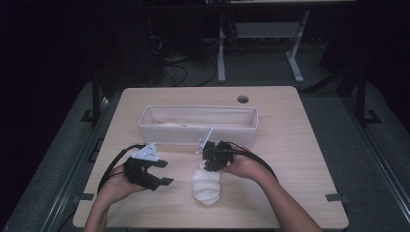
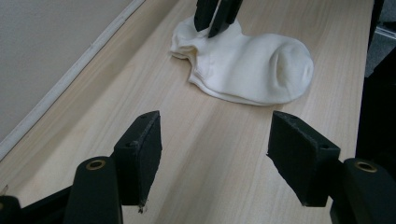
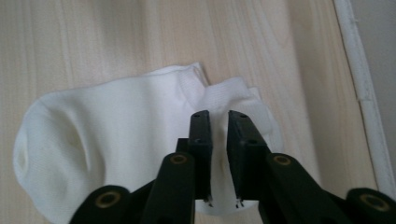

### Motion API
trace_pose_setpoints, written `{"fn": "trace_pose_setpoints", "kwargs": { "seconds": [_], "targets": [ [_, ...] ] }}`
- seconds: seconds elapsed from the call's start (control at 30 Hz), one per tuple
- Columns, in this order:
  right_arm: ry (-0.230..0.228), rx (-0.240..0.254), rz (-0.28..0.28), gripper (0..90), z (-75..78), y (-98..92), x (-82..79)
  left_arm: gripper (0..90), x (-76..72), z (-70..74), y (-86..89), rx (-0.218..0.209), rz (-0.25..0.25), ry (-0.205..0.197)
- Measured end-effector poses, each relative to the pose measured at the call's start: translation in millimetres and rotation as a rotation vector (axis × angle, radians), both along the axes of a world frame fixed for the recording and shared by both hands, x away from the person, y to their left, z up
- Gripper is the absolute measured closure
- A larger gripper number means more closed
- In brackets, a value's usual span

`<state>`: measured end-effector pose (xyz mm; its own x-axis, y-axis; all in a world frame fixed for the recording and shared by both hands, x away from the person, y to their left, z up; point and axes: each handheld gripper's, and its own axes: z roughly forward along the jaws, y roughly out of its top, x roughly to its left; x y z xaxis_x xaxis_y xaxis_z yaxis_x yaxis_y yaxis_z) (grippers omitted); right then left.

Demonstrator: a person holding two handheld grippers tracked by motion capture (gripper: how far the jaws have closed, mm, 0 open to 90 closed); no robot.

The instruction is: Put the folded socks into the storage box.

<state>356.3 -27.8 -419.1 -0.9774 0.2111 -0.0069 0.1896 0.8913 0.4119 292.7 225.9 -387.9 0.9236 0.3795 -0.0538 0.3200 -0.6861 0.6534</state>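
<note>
A white ankle sock [image 1: 206, 186] lies flat on the light wooden table [image 1: 290, 145], a little in front of the bin. My right gripper [image 1: 208, 167] points down at the sock's cuff end. In the right gripper view its jaws [image 3: 219, 114] stand nearly together with a fold of the sock [image 3: 116, 126] pinched between them. My left gripper [image 1: 165, 172] rests to the left of the sock, apart from it, jaws wide and empty. The left gripper view has the sock [image 2: 252, 65] ahead of the open gripper [image 2: 215, 140], with the right gripper [image 2: 212, 25] on its cuff.
A long white fabric bin [image 1: 198, 133] stands across the table behind both grippers, with a pale item [image 1: 169, 124] lying inside it. A round cable hole [image 1: 242, 99] sits near the table's far edge. Bare tabletop stretches to the right of the sock.
</note>
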Motion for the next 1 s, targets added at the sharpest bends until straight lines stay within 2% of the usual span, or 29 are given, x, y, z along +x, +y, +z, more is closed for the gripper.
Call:
{"fn": "trace_pose_setpoints", "kwargs": {
  "seconds": [0.1,0.33,0.47,0.6,0.83,1.0],
  "targets": [
    [0.006,-0.014,-0.006,85.3,-4.0,1.5,0.8,34.9,-0.2,0.1,-0.1,0.001,0.0,-0.001],
    [0.022,-0.024,-0.013,86.5,-16.4,4.5,3.9,34.9,0.7,-0.8,0.7,0.006,-0.006,0.001],
    [0.012,-0.023,-0.013,84.4,-13.1,2.2,3.5,34.8,0.2,-1.4,-0.5,0.002,0.0,0.004],
    [-0.009,0.013,-0.034,85.7,-3.9,-5.6,4.0,34.9,-0.2,-0.9,-1.1,0.003,-0.004,0.001],
    [0.009,-0.031,-0.049,86.3,-15.7,-7.2,8.4,34.9,0.0,-0.9,-0.8,0.003,-0.001,0.002],
    [0.006,-0.019,-0.05,85.6,-13.6,-9.3,7.3,34.9,0.0,-1.0,0.1,0.004,-0.002,0.002]
  ]
}}
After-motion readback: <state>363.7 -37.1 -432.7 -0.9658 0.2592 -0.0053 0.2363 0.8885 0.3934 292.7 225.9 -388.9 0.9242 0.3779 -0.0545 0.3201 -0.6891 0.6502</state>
